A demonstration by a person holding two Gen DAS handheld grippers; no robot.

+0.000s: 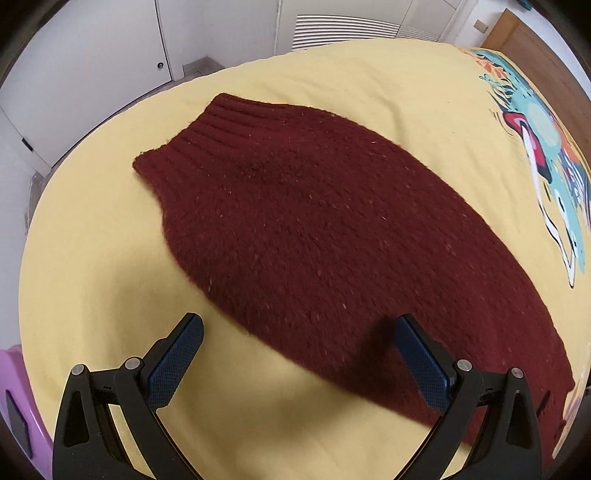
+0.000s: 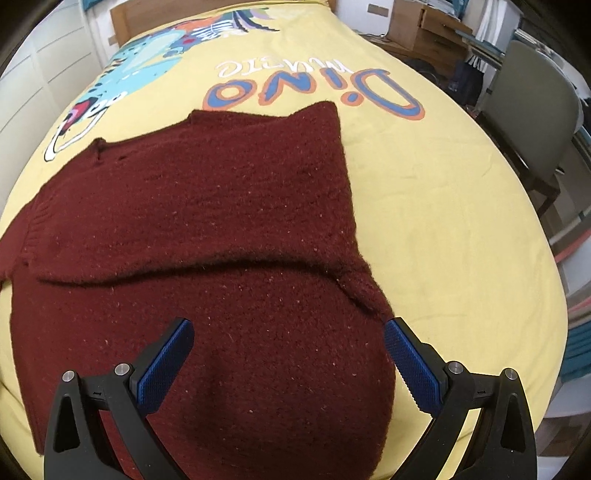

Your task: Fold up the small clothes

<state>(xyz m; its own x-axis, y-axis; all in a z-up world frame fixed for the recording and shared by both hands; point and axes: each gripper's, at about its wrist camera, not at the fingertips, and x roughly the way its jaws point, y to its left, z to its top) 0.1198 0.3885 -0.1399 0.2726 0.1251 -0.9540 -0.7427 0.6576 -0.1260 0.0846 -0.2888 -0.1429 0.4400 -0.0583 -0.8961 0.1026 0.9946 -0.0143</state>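
A dark red knitted sweater (image 1: 314,229) lies flat on the yellow bedspread (image 1: 92,258). In the left wrist view its ribbed hem points to the far left. My left gripper (image 1: 297,325) is open and empty, hovering above the sweater's near edge. In the right wrist view the sweater (image 2: 207,229) shows a sleeve folded across the body, with a fold line running left to right. My right gripper (image 2: 288,330) is open and empty, just above the sweater's near part.
The bedspread has a dinosaur print (image 2: 147,70) and the word "Dino" (image 2: 314,94). White cupboards (image 1: 92,55) stand beyond the bed. A grey chair (image 2: 532,110) and cardboard boxes (image 2: 421,29) stand to the right. A purple object (image 1: 18,406) sits at the left edge.
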